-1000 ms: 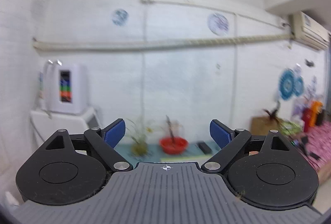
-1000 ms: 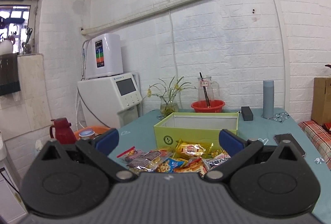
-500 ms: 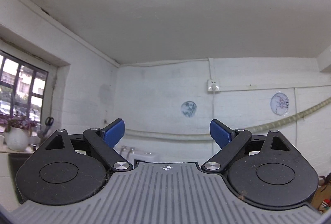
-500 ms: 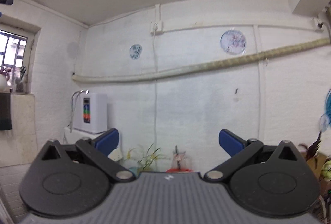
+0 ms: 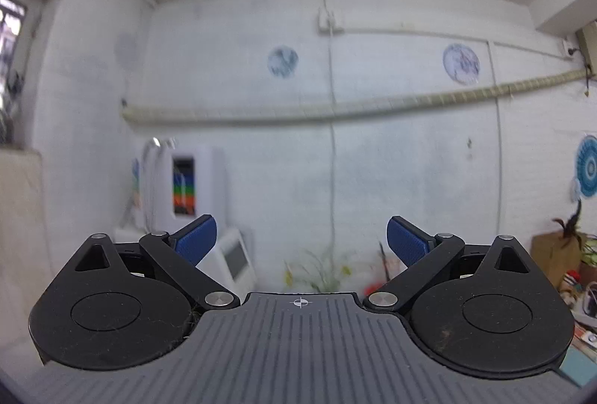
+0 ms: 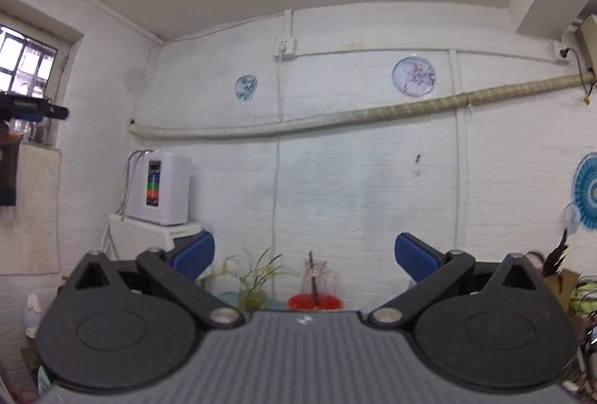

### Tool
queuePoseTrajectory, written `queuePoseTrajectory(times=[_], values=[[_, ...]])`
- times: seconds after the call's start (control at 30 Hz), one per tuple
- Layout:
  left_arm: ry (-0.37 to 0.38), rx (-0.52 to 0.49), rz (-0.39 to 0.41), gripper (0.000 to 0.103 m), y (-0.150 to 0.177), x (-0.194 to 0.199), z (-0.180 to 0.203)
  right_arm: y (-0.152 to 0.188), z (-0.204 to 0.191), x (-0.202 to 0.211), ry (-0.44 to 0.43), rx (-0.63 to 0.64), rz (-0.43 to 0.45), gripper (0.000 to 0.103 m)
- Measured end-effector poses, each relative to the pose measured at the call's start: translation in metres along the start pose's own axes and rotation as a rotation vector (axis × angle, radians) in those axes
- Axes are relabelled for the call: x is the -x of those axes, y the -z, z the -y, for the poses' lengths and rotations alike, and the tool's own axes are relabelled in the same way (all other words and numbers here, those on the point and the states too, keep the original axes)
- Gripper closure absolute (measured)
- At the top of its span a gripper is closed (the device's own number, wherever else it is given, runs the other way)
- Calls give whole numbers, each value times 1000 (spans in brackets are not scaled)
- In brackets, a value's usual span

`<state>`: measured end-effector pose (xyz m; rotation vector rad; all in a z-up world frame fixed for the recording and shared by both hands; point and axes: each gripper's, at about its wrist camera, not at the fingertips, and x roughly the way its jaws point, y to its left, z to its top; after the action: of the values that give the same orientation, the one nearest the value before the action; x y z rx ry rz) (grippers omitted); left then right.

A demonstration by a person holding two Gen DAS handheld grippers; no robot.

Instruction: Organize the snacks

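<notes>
No snacks and no box show in either view; both cameras face the white brick wall above the table. My left gripper [image 5: 300, 236] points level at the wall, its blue pads [image 5: 196, 241] wide apart and still opening, with nothing between them. In the right wrist view my right gripper [image 6: 304, 251] stands open as well, its blue pads [image 6: 414, 256] empty. Just above its body I see only the far end of the table, with a red bowl [image 6: 315, 301]. The left view is blurred.
A vase of yellow flowers [image 6: 253, 288] and a glass jug [image 6: 317, 273] stand by the red bowl. A white water appliance [image 6: 160, 187] sits on a cabinet at the left. A cardboard box [image 5: 552, 254] and clutter are at the right. A dark, blue-tipped object [image 6: 33, 111] juts in from the left edge.
The right view has lifted off the snack pile and yellow-green box up to the wall. The left view swung up to the ceiling and back down, and its pads now stand wider apart.
</notes>
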<state>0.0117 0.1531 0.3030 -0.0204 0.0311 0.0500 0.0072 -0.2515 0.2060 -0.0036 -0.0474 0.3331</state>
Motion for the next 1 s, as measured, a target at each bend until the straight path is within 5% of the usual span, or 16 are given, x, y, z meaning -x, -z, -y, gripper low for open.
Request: queuePoseTrajectory(times=[0.2,0.33,0.47,0.67,0.8,1.0], values=[[147,141,-373,24,189,-92,42,121,-38,-72,-130,-148,-254,0],[192,159,-546,26,258,-132,68,174,-59,-117,-105,-136,-423,0],[194,91,-597,25,279,-164,82,196,-76,-161,-146,-68,-510,0],[231,190,-671,24,284,-216,63,211,-79,-231,-227,-8,-603,0],[319,284,-752,30,293,-246,54,222,-89,-262,-269,35,-627,1],[382,352,-760,58,295,-246,47,224,-118,-261,-310,134,-588,5]])
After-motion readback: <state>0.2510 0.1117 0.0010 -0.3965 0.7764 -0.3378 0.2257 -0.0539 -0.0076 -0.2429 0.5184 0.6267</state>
